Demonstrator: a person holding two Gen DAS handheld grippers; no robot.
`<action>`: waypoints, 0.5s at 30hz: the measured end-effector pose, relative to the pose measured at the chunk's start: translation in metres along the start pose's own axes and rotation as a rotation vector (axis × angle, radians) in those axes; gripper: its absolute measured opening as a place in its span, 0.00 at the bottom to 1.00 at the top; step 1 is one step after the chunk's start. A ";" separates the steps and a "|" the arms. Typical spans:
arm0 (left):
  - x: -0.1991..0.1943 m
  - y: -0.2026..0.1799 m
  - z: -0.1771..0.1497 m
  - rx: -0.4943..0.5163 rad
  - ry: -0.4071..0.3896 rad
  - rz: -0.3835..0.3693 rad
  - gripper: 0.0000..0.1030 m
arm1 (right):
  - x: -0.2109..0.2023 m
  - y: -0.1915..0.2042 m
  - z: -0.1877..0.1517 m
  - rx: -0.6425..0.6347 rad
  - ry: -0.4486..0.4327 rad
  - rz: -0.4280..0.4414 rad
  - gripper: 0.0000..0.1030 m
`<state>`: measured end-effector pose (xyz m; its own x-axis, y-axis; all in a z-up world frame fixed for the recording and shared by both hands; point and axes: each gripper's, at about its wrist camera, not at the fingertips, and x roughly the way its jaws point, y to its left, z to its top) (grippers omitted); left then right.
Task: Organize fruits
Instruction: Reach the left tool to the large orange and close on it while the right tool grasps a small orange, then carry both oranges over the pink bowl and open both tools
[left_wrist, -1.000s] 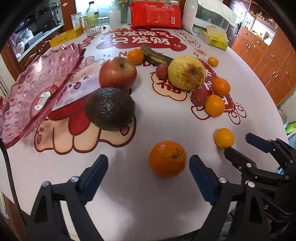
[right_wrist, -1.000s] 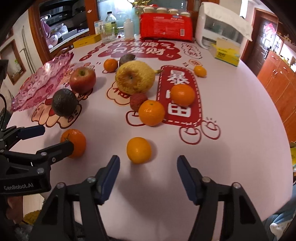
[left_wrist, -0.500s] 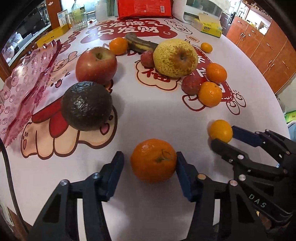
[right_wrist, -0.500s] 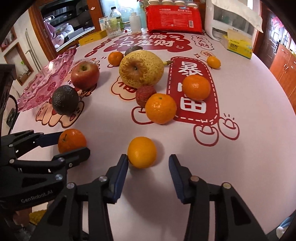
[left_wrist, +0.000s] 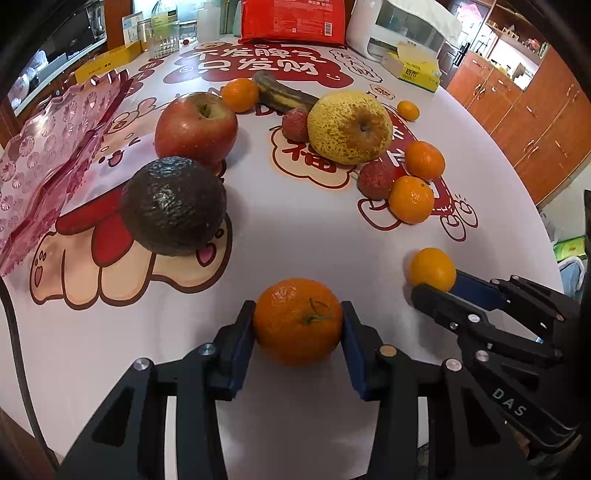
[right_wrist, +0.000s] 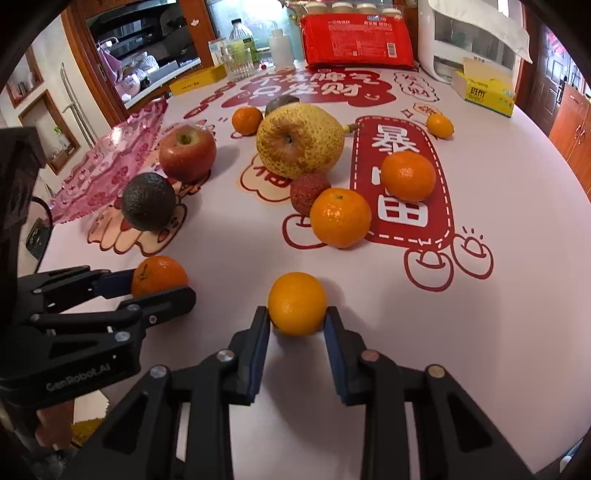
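Both grippers have moved forward and squeezed in since a moment ago. Now the left gripper (left_wrist: 298, 328) has its blue pads pressed on both sides of the big orange (left_wrist: 298, 325), and the right gripper (right_wrist: 297, 323) has its pads against the sides of the small orange (right_wrist: 297, 302). Both fruits sit on the table (right_wrist: 498, 295), near its front edge.

The right pads only touch the near half of the small orange. It is round and smooth, so it looks like it could pop forward out of the grip and roll toward the other oranges (right_wrist: 340, 217).

The two grippers are close side by side. If one swings across when lifting, they may bump.

The pink tray (left_wrist: 48, 155) is at the far left, tilted up on one side. The avocado (left_wrist: 173, 210) and the apple (left_wrist: 195, 129) lie between it and the left gripper. A low carry could knock them. A fruit dropped on the tilted tray may roll back off.
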<state>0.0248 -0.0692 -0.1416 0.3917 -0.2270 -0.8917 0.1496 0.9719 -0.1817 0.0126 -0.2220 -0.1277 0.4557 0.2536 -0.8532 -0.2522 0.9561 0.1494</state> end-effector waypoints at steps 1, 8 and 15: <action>-0.001 0.001 0.000 -0.001 -0.005 -0.002 0.41 | -0.003 0.001 0.000 -0.002 -0.012 0.003 0.29; -0.031 0.003 0.000 0.013 -0.114 0.014 0.41 | -0.022 0.012 0.003 -0.025 -0.075 0.020 0.29; -0.082 0.027 0.017 0.005 -0.222 0.053 0.41 | -0.050 0.037 0.029 -0.104 -0.145 0.035 0.29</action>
<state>0.0121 -0.0253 -0.0668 0.5892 -0.1840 -0.7867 0.1275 0.9827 -0.1344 0.0048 -0.1954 -0.0651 0.5615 0.3126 -0.7661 -0.3535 0.9278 0.1195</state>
